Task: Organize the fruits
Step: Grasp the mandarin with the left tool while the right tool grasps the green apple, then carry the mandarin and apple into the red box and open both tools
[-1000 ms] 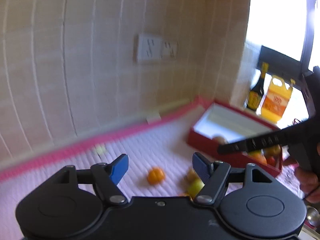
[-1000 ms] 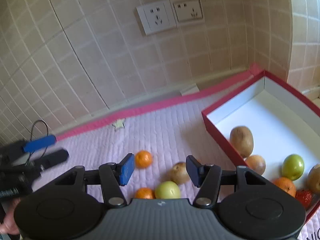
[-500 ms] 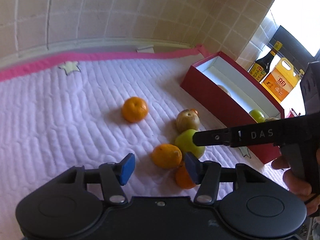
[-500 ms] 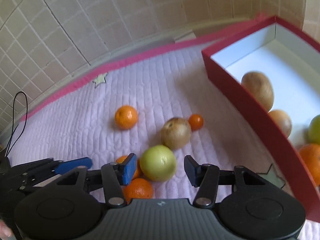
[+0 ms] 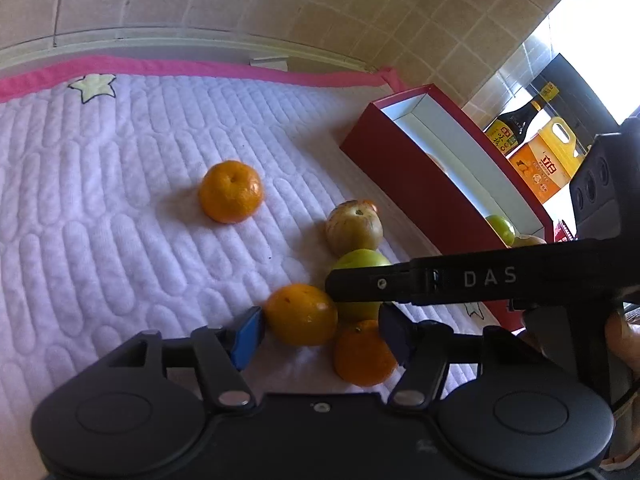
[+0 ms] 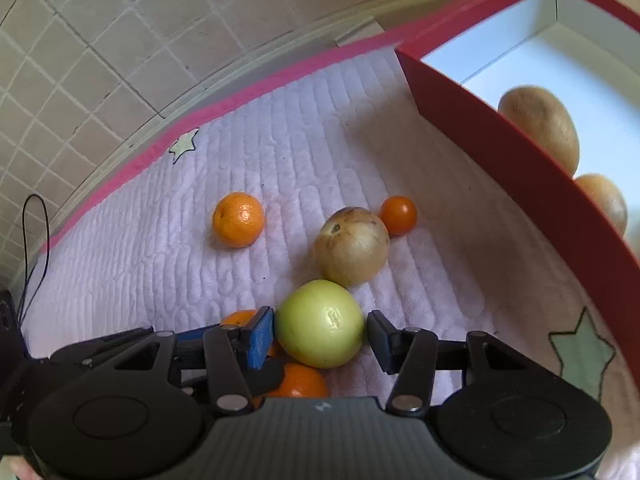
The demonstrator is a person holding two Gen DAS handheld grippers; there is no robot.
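Note:
Loose fruit lies on a white quilted mat. My left gripper (image 5: 320,330) is open with two oranges between its fingers: one (image 5: 301,314) by the left pad, one (image 5: 364,354) by the right pad. My right gripper (image 6: 320,334) is open around a green apple (image 6: 320,322), pads just off its sides; one of its fingers (image 5: 420,280) crosses the left wrist view. A brown pear (image 6: 351,245), a small tomato (image 6: 398,215) and a third orange (image 6: 239,219) lie farther out. The red box (image 6: 520,160) on the right holds several fruits.
A tiled wall and the mat's pink border (image 5: 180,70) run along the back. A dark sauce bottle (image 5: 516,124) and an orange oil jug (image 5: 546,160) stand behind the box. A black cable (image 6: 36,240) hangs at the left.
Both grippers have tilted down and moved in close to the fruit cluster. The right gripper now straddles the green apple; the left now frames two oranges.

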